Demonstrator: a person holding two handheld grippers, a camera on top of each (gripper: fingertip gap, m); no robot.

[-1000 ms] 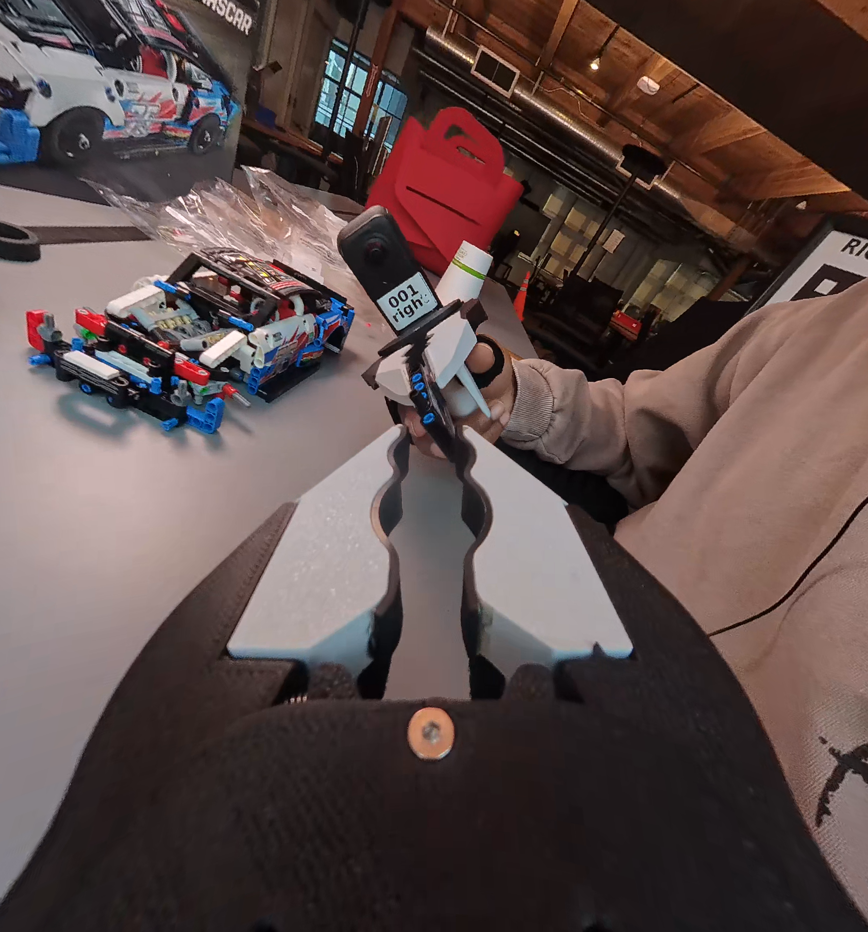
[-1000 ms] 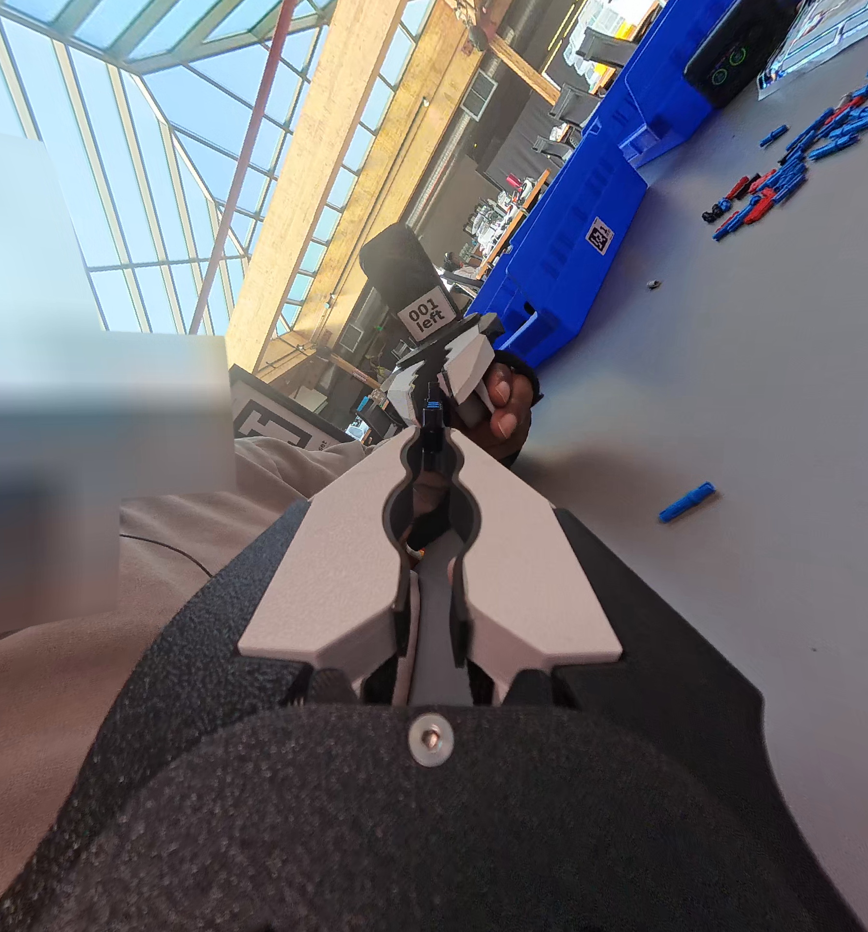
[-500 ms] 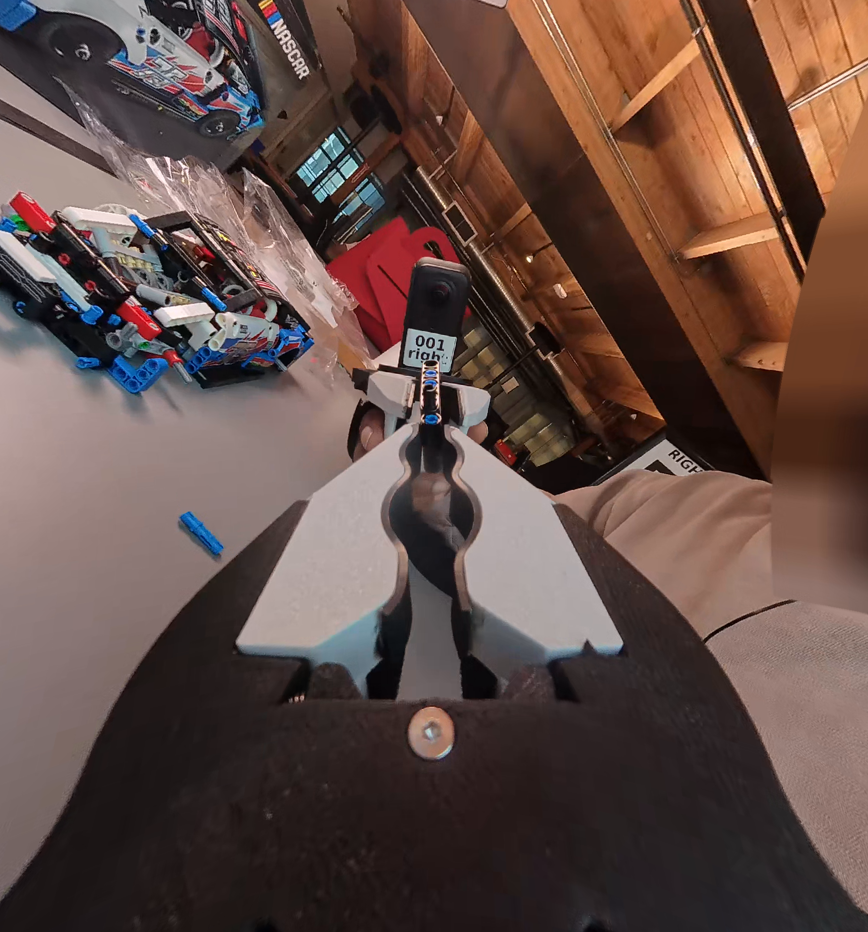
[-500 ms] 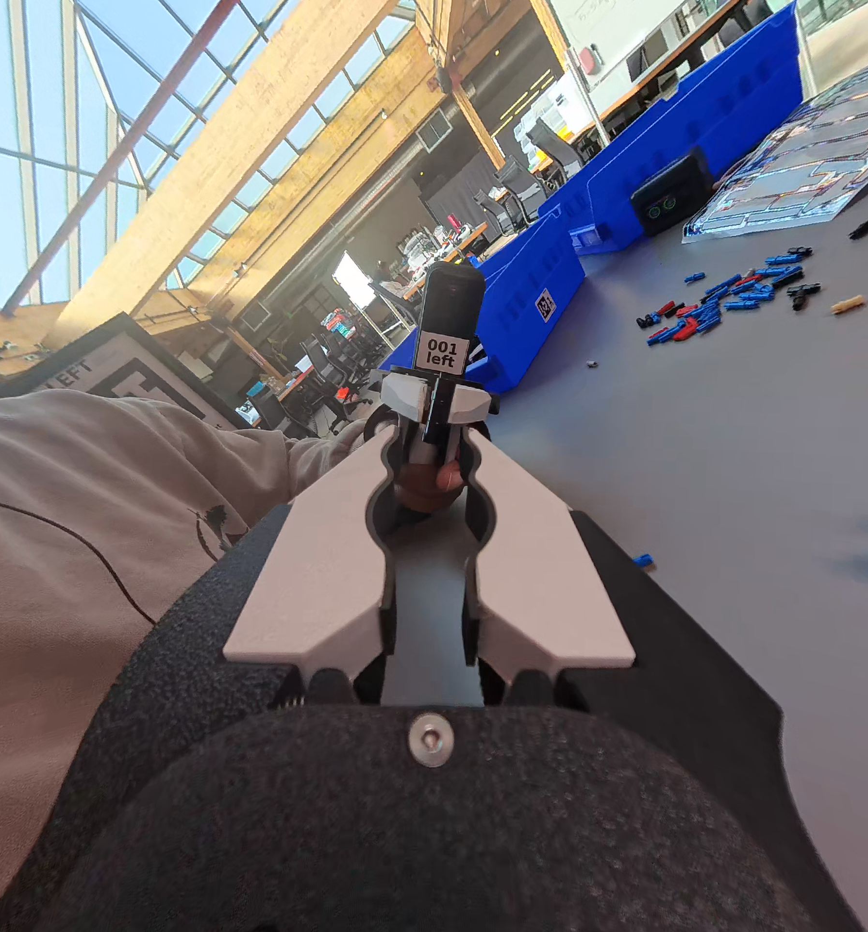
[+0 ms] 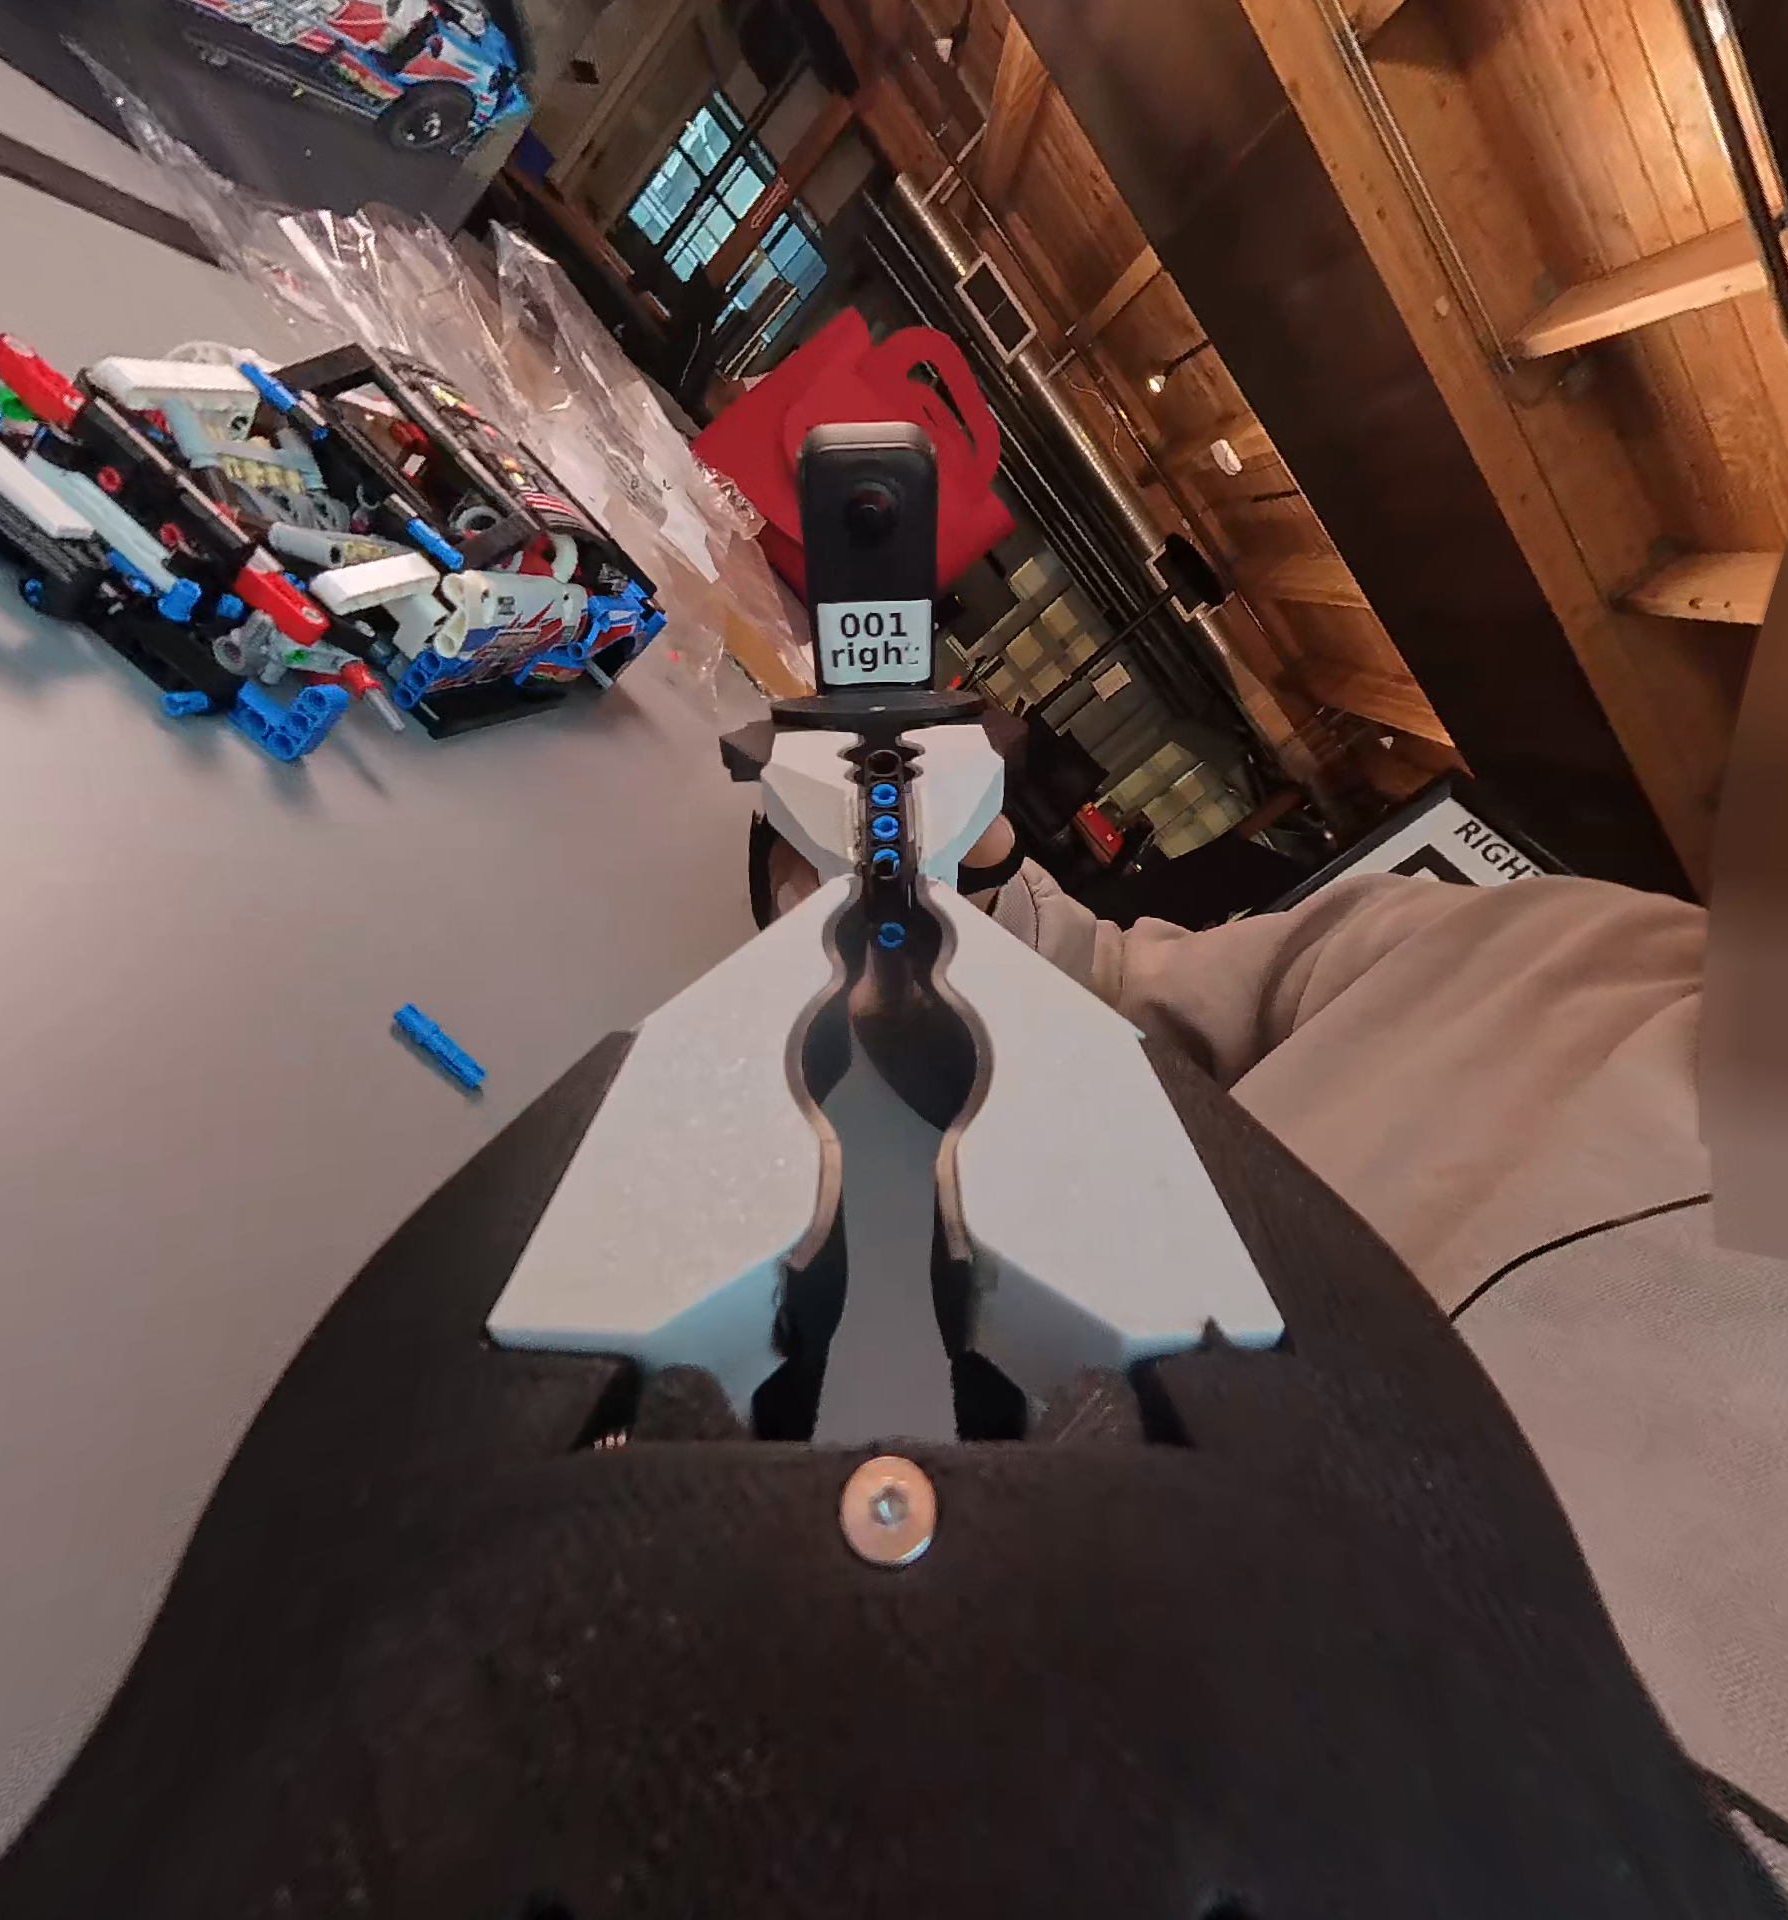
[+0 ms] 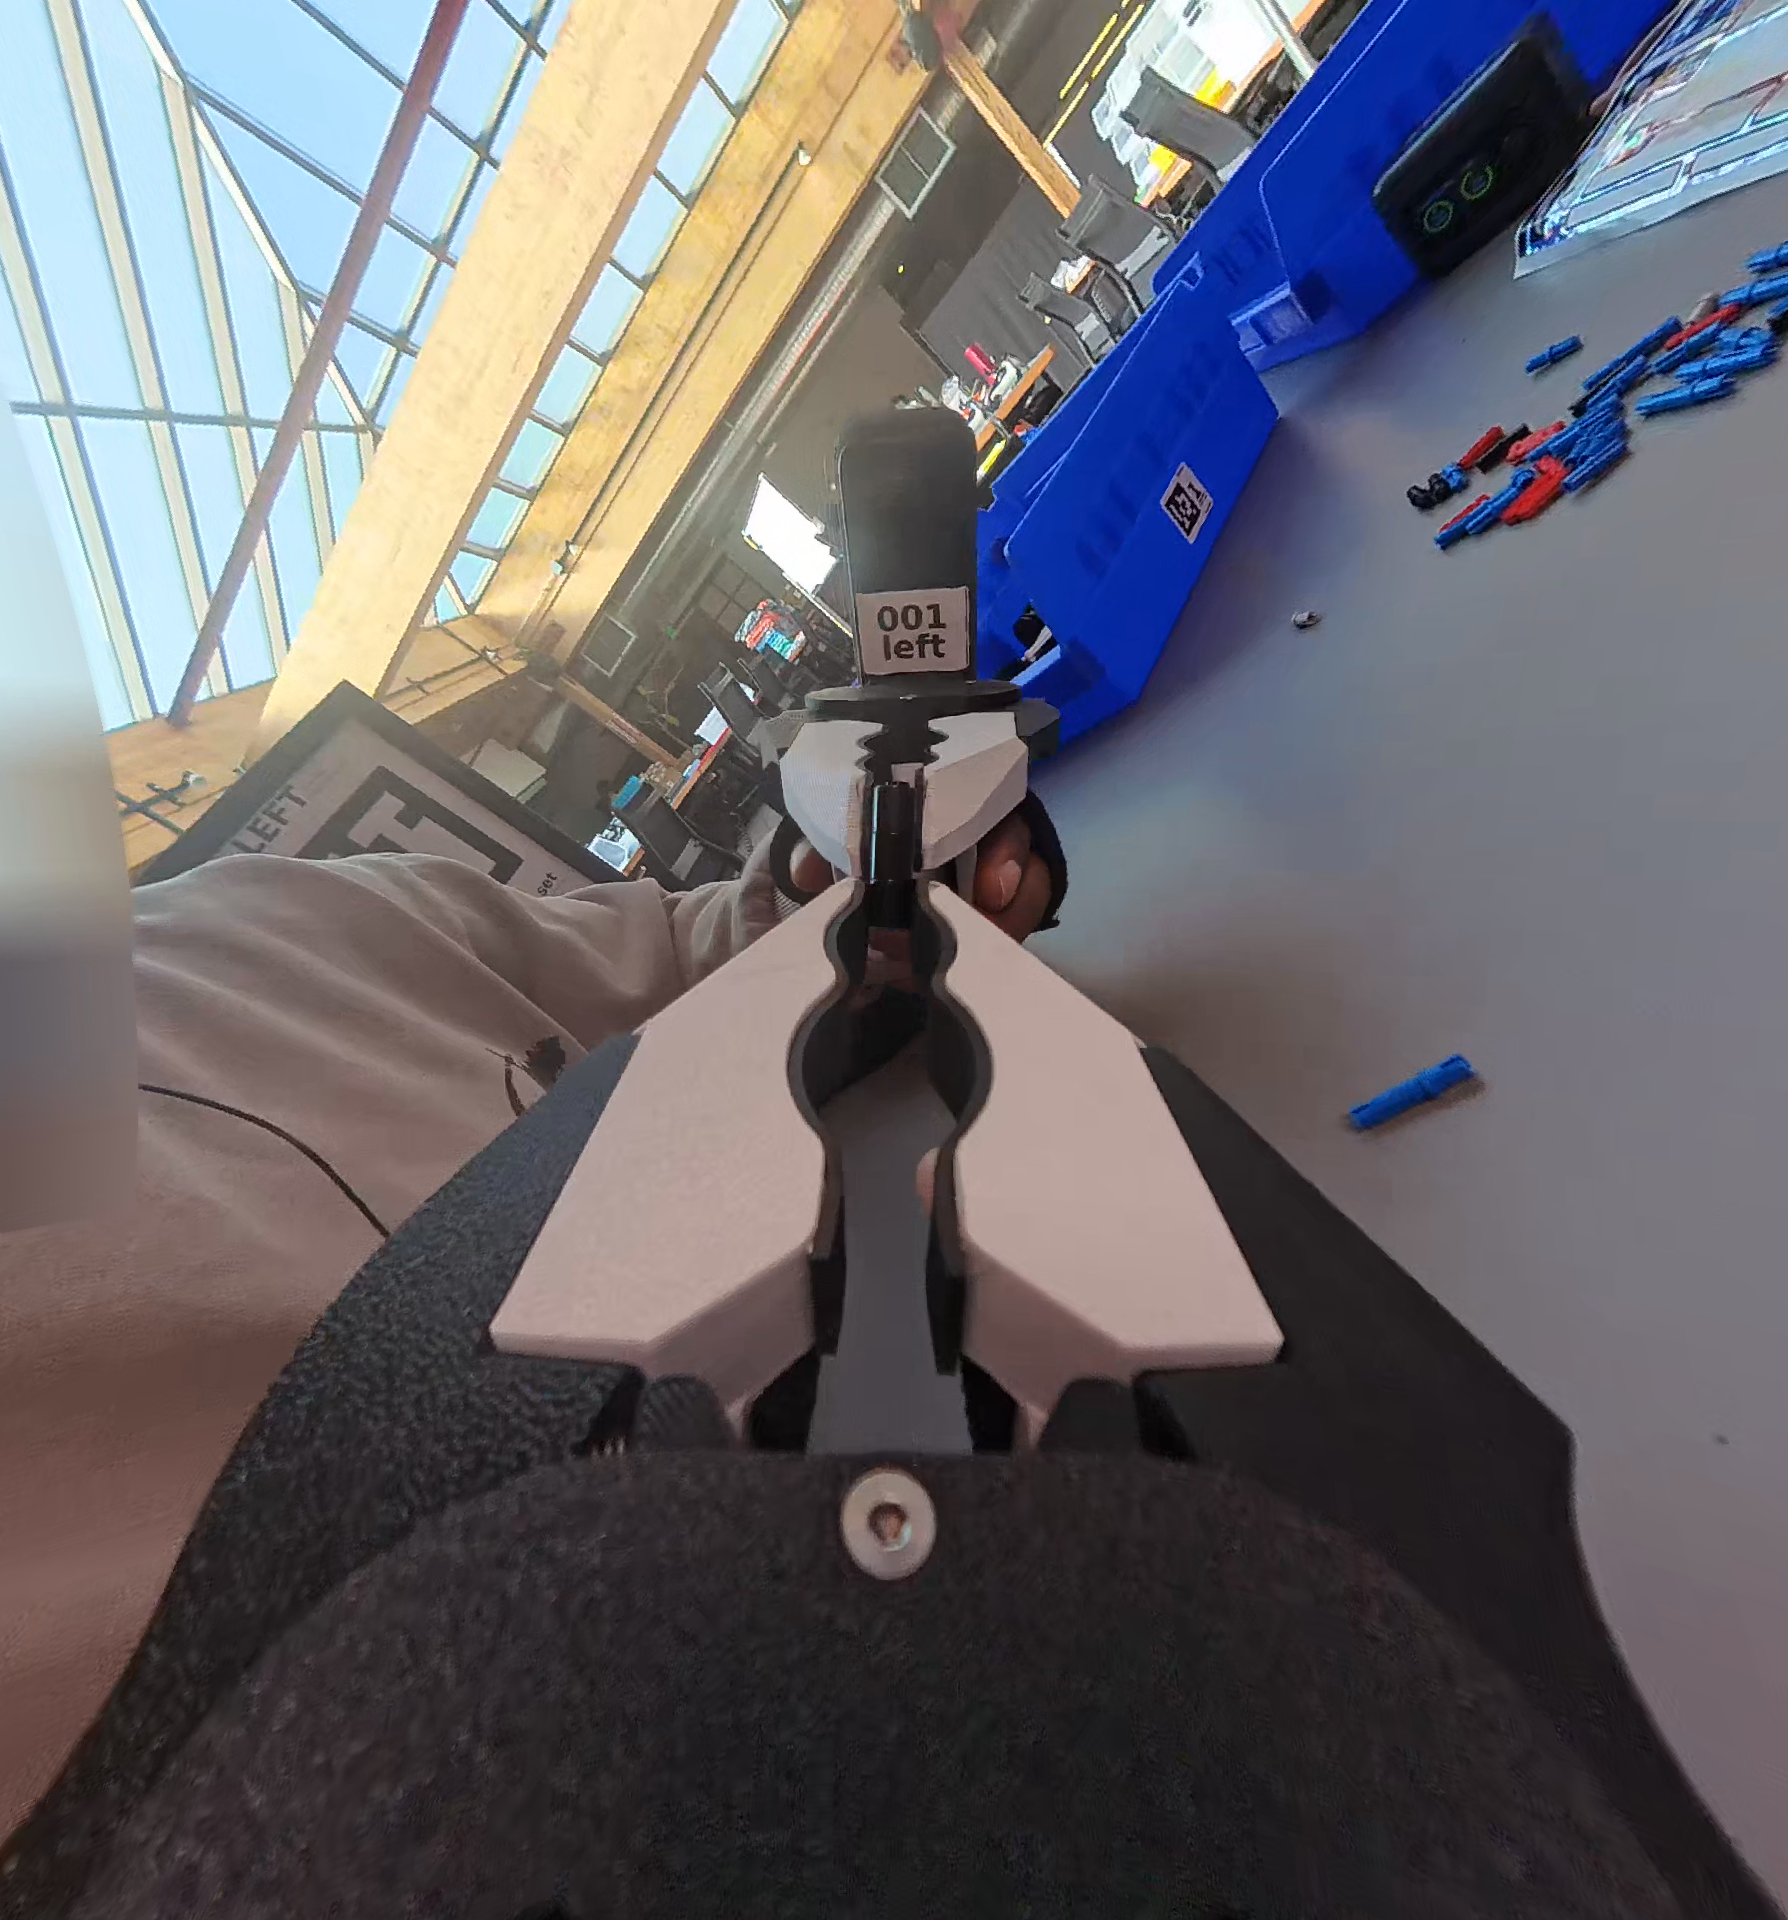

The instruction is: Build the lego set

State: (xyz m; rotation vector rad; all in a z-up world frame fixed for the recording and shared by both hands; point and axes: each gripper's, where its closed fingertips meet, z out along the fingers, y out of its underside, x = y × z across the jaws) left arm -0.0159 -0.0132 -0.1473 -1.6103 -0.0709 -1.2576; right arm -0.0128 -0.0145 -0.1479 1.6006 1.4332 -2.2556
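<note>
A short black lego beam with blue pins (image 5: 882, 800) hangs in the air between my two grippers, which face each other tip to tip above the grey table. My left gripper (image 5: 885, 894) is shut on the beam's near end. My right gripper (image 6: 890, 899) is shut on the other end of the same beam (image 6: 890, 842). Each gripper also shows in the other's view: the right one (image 5: 885, 821), the left one (image 6: 895, 821). The half-built lego car (image 5: 298, 551) stands on the table at the left. A loose blue pin (image 5: 438, 1044) lies near the grippers; it also shows in the right wrist view (image 6: 1409, 1091).
A pile of blue and red pins (image 6: 1617, 426) lies at the far right, beside blue bins (image 6: 1129, 520), a black device (image 6: 1472, 187) and a printed sheet (image 6: 1700, 125). Clear plastic bags (image 5: 557, 343), a red bag (image 5: 869, 416) and the set's box (image 5: 298, 62) lie behind the car. The person's sleeve (image 5: 1389, 1018) is close. The grippers are tip to tip, or close to it. The loose blue pin (image 5: 438, 1044) is about equally far from each gripper, around 11 cm. Seen from the right wrist view (image 6: 1417, 1076) as well. From either gripper's tips it is about 20 cm to the half-built lego car (image 5: 298, 551).
Both grippers have swung round and lined up tip to tip. The right jaws stood wider half a second ago and have closed in on the beam. The left gripper has taken hold of it.
</note>
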